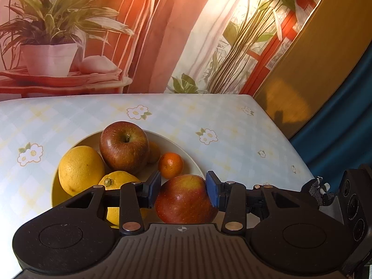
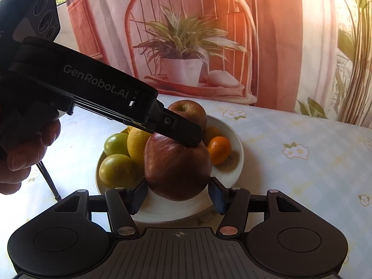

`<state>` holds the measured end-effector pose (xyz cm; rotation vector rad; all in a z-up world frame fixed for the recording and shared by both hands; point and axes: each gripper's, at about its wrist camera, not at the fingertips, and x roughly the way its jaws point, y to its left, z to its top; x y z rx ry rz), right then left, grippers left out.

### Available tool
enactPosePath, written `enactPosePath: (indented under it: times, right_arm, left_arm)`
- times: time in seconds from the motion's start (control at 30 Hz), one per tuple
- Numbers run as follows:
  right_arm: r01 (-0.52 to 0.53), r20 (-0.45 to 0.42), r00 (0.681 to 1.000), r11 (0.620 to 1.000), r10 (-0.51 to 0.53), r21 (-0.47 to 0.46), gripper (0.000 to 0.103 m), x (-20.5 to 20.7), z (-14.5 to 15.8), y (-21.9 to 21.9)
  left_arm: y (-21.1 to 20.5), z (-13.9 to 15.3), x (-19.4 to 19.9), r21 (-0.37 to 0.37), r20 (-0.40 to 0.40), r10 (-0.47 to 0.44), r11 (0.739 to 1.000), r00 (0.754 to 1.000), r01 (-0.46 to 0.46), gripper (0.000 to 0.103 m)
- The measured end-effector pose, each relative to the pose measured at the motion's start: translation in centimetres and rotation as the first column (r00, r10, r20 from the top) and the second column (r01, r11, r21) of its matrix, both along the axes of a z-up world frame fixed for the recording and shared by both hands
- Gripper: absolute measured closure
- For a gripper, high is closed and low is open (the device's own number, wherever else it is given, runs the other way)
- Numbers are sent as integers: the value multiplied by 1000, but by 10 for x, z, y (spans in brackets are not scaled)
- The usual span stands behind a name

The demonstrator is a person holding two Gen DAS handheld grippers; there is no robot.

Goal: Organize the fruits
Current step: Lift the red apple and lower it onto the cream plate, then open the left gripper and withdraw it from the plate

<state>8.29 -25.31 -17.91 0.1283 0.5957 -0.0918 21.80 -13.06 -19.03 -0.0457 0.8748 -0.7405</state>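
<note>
Two grippers on one red apple (image 1: 184,201): we see the left gripper (image 1: 183,189) clamped on it, the right gripper (image 2: 177,196) straddling it, contact unclear. Apple hangs over the white bowl (image 2: 234,137) at its 6 o'clock rim.

Fruit (image 1: 124,146) in bowl (image 1: 179,146) on table (image 1: 232,116), w/ backdrop (image 1: 162,34) behind

Red apple (image 1: 184,201) with a yellow patch at its top, flecked with pale dots, between blue pads (image 1: 212,187). A darker red-brown apple (image 1: 124,146), two yellow citrus (image 1: 80,169), one small orange mandarin (image 1: 171,165), two green limes (image 2: 117,171) — all in a cream-white bowl (image 2: 234,160). Tablecloth (image 1: 232,121) — pale blue-and-yellow check with white flowers. Grippers black.
</note>
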Motion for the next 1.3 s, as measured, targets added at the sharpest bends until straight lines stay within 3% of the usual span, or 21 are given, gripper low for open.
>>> enactPosePath:
  times: [0.63, 1.3]
  right_arm:
    - [35, -54, 998, 999, -33, 33, 49, 25, -6, -13]
    - [98, -119, 988, 995, -96, 12, 48, 35, -4, -6]
  left_arm:
    - [-10, -3, 11, 33, 19, 13, 999, 1000, -14, 57]
    - [30, 16, -11, 10, 55, 106, 994, 993, -107, 55]
